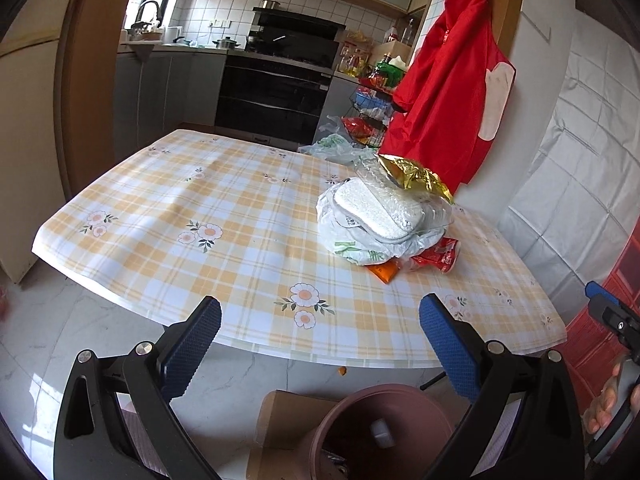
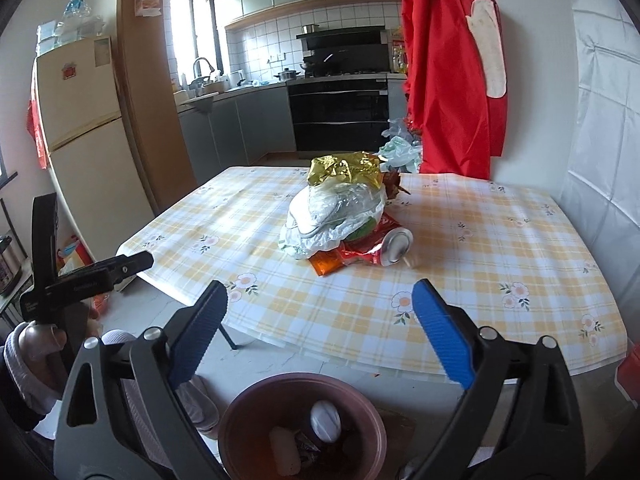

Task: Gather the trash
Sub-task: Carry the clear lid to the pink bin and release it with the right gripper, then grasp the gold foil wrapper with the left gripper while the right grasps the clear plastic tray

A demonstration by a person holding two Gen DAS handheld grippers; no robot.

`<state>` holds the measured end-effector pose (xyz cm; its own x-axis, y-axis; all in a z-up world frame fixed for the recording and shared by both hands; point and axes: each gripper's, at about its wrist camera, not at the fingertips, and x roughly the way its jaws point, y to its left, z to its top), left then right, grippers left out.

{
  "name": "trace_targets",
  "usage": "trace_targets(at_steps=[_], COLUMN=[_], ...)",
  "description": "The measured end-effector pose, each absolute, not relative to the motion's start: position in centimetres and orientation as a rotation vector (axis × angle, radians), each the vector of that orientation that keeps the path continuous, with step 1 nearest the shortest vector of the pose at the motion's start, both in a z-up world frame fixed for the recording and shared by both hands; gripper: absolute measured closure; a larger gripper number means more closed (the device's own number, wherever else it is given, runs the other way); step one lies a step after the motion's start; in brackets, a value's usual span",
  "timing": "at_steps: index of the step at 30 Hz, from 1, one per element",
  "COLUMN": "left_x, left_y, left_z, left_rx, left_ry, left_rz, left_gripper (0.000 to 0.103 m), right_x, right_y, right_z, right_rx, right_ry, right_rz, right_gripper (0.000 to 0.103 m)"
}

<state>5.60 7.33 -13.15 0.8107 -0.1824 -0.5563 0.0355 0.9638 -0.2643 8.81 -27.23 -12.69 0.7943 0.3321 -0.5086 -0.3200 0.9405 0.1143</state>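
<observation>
Trash pile sits on desk, toward the far right side, near the red apron hanging on the wall. Pile holds a white plastic bag with a foam tray on top, a gold foil wrapper, red snack wrappers, an orange wrapper and a can lying on its side.

Pink bin stands on the floor just below the near desk edge, on cardboard. It already has a few items in it: a white capped bottle and some wrappers, contents otherwise hard to tell.

Left gripper: jaws spread wide, nothing between them, hovering over the bin. Right gripper: jaws spread wide too, empty, also above the bin and aimed at the pile.

Progress judgement: partly done. Some trash is binned, both grippers look freshly free, but the main pile is untouched on the desk. One small orange scrap lies on the floor near the bin. Left to do: pick the pile items off and drop them in.
</observation>
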Motion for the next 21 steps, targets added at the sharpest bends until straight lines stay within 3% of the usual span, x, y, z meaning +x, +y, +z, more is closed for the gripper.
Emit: trace_targets(at_steps=[21], left_x=[10.1], left_y=[3.9], left_z=[-13.1], left_rx=[-0.137], left_ry=[0.648], left_rz=[-0.174], left_gripper=[0.006], right_x=[13.2], right_y=[-32.0], right_z=[-16.8], right_rx=[0.102], right_ry=[0.641], right_rz=[0.193], right_gripper=[0.006])
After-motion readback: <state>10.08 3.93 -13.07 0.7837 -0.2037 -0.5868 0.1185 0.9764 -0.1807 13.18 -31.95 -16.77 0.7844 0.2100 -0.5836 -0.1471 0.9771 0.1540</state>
